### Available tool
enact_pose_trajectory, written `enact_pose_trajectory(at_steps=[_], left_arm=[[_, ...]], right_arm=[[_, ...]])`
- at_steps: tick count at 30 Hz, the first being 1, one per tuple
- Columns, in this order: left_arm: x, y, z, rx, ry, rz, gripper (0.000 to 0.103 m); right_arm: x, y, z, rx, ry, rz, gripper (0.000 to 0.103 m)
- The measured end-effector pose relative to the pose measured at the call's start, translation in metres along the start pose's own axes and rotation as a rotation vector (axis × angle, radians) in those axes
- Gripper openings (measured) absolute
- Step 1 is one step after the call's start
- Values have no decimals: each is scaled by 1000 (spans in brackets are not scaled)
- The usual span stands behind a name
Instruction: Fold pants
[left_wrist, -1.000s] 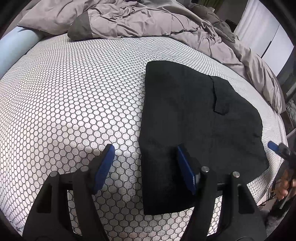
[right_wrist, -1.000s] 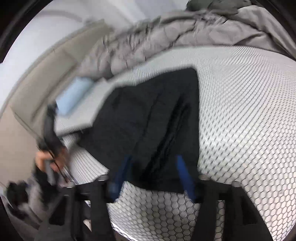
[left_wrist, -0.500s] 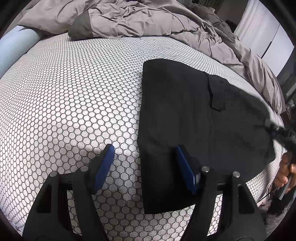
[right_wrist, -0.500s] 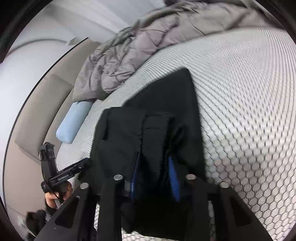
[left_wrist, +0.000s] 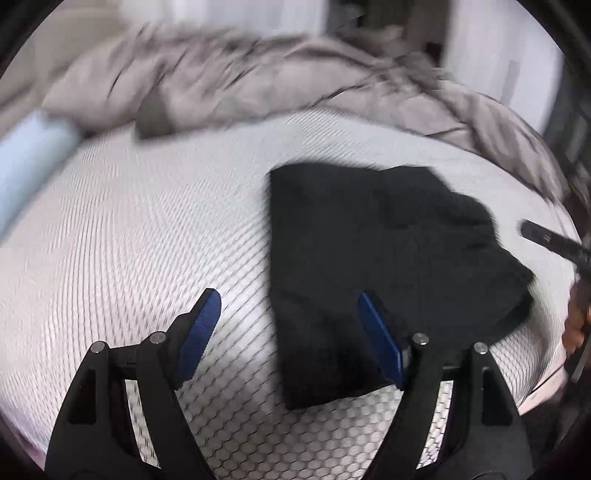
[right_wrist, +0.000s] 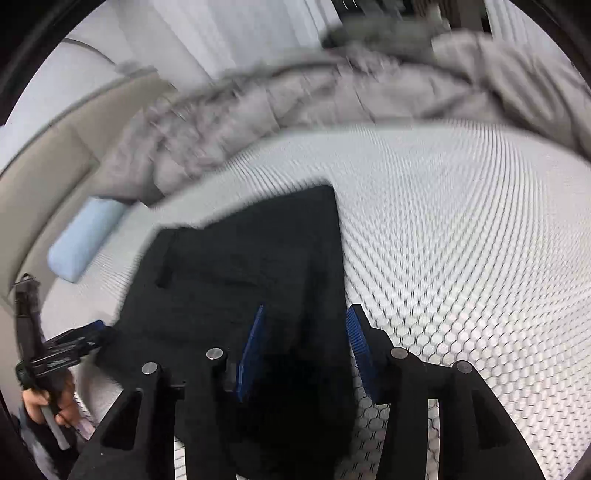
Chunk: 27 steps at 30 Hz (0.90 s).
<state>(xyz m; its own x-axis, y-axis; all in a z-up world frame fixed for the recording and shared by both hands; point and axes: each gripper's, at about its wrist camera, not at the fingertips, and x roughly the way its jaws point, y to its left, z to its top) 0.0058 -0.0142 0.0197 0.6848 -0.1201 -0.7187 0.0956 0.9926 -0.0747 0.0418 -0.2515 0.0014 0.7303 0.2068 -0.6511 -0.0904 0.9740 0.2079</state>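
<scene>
The black pants (left_wrist: 369, 251) lie folded into a flat block on the white honeycomb-patterned bed; they also show in the right wrist view (right_wrist: 251, 266). My left gripper (left_wrist: 290, 317) is open above the pants' near left edge, one blue pad over the bedcover and one over the cloth. My right gripper (right_wrist: 304, 332) is open with nothing between its pads, above the pants' near right edge. Each gripper shows at the rim of the other's view, the right one (left_wrist: 550, 240) and the left one (right_wrist: 70, 343). Both frames are blurred by motion.
A crumpled grey duvet (left_wrist: 280, 81) is piled along the far side of the bed. A light blue bolster pillow (right_wrist: 86, 238) lies by the beige headboard (right_wrist: 44, 166). The bed's edge (left_wrist: 546, 384) runs close to the pants on the near side.
My right gripper was shut on a raised fold of the pants; it has let go and opened, and the cloth now lies flat. The left gripper has drawn back slightly.
</scene>
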Motion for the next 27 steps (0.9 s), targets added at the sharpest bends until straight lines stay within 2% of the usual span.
enact_pose_trajectory(at_steps=[2, 5, 8, 10, 13, 15, 18, 20, 22, 24, 27], left_arm=[[4, -21, 2, 82, -7, -79, 79], [28, -50, 0, 192, 92, -226, 79], [47, -65, -12, 317, 152, -218, 79], [46, -64, -21, 363, 134, -208, 81], [36, -51, -30, 353, 122, -214, 84], [31, -48, -35, 366, 120, -191, 86], [21, -54, -34, 384, 111, -143, 86], [10, -52, -24, 358, 69, -170, 86], [9, -55, -9, 325, 43, -209, 86], [21, -59, 7, 298, 51, -227, 86], [39, -52, 23, 221, 128, -263, 86]], right_arm=[[-3, 18, -5, -42, 4, 52, 47], [23, 59, -11, -164, 75, 90, 47], [57, 92, -25, -308, 169, 96, 47], [74, 98, -40, -411, 214, 65, 47], [63, 87, -44, -468, 215, -27, 45], [42, 72, -47, -486, 185, -54, 44], [26, 61, -48, -474, 173, -132, 49], [16, 60, -39, -417, 147, -95, 52], [12, 62, -27, -357, 98, -14, 56], [15, 67, -20, -321, 78, 37, 65], [56, 85, -10, -339, 133, 38, 67]])
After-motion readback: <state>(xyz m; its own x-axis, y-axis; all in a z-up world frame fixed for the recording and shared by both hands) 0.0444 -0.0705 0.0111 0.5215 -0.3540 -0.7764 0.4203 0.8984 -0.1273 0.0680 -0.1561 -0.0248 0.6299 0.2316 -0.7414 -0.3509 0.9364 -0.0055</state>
